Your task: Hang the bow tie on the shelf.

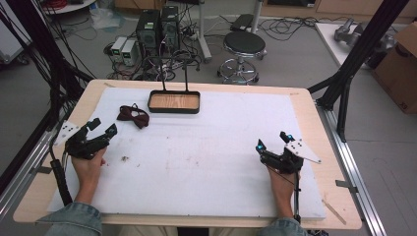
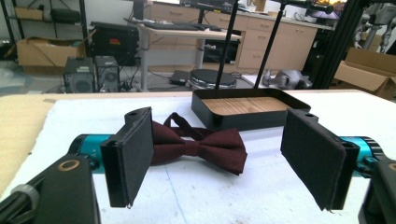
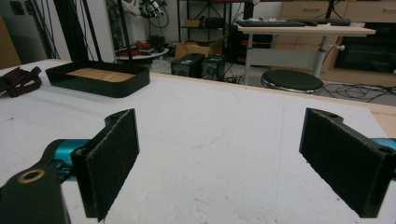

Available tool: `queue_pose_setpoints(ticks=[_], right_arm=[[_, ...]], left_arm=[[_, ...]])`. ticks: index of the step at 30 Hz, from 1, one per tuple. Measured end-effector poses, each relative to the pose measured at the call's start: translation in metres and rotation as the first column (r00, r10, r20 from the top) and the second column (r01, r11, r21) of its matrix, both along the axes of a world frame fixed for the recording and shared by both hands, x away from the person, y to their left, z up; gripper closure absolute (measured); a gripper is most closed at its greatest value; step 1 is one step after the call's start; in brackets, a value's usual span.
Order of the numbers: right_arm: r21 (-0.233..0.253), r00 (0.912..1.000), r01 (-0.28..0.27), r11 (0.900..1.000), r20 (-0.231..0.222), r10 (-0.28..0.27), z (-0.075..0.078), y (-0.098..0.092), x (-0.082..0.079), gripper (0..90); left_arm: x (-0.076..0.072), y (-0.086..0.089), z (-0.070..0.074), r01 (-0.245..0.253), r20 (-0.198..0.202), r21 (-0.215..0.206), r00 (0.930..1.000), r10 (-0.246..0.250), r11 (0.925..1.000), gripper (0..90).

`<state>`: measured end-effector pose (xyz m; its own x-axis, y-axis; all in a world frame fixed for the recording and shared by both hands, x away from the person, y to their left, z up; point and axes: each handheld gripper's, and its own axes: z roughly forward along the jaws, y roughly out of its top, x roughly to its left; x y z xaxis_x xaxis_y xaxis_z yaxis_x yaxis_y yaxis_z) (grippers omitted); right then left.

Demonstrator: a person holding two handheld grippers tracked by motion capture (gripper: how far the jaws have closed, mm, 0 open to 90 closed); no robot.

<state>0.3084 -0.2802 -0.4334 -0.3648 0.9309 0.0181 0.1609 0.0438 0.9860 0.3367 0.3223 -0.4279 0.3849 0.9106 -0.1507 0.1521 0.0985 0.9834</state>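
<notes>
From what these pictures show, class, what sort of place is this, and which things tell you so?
Probably a lab or workshop. Computer towers and loose cables lie on the floor behind the table, a work stool stands nearby, and cardboard boxes sit around desks with keyboards.

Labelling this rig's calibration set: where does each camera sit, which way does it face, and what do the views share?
High view: above the person's side, looking forward and down on the white mat; both forearms, left gripper and right gripper show.
Left gripper view: low on the left gripper, looking between its open jaws at the bow tie.
Right gripper view: low on the right gripper, looking across bare mat between its open jaws.
Shared: all three show the black tray and the bow tie.
</notes>
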Motion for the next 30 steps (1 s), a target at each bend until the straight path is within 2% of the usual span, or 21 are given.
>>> queue_pose_setpoints(ticks=[4, 8, 19, 20, 25, 30], right_arm=[[0.002, 1.0, -0.005, 1.0, 0.0, 0.005, 0.0002, 0.0, -0.0004, 11.1], [0.004, 1.0, -0.007, 1.0, 0.0, 0.007, 0.0002, -0.0004, -0.0002, 11.1], [0.004, 1.0, -0.008, 1.0, 0.003, 0.008, 0.0, -0.0008, 0.0001, 11.2], [0.008, 1.0, -0.006, 1.0, -0.001, 0.006, 0.0001, -0.0007, -0.0002, 11.2], [0.009, 1.0, -0.007, 1.0, -0.003, 0.007, 0.0001, -0.0009, -0.0002, 11.1], [0.014, 1.0, -0.009, 1.0, -0.003, 0.009, 0.0001, -0.0013, -0.0003, 11.2]], left_arm=[[0.0004, -0.0016, -0.0003, 0.006, 0.0, 0.006, 1.0, -0.006, 1.0, 25.9], [0.0007, -0.0016, -0.0016, 0.042, 0.002, 0.021, 0.9991, -0.042, 0.9989, 26.5], [0.0028, -0.0016, -0.0048, 0.031, -0.02, 0.05, 0.9993, -0.03, 0.9982, 27.9], [0.0029, -0.0022, -0.005, 0.03, -0.016, 0.061, 0.9994, -0.029, 0.9977, 28.1], [0.0031, -0.0037, -0.0049, 0.037, -0.01, 0.062, 0.9993, -0.037, 0.9974, 29.7], [0.0057, -0.006, -0.0015, 0.041, 0.024, 0.067, 0.9988, -0.042, 0.9969, 29.8]])
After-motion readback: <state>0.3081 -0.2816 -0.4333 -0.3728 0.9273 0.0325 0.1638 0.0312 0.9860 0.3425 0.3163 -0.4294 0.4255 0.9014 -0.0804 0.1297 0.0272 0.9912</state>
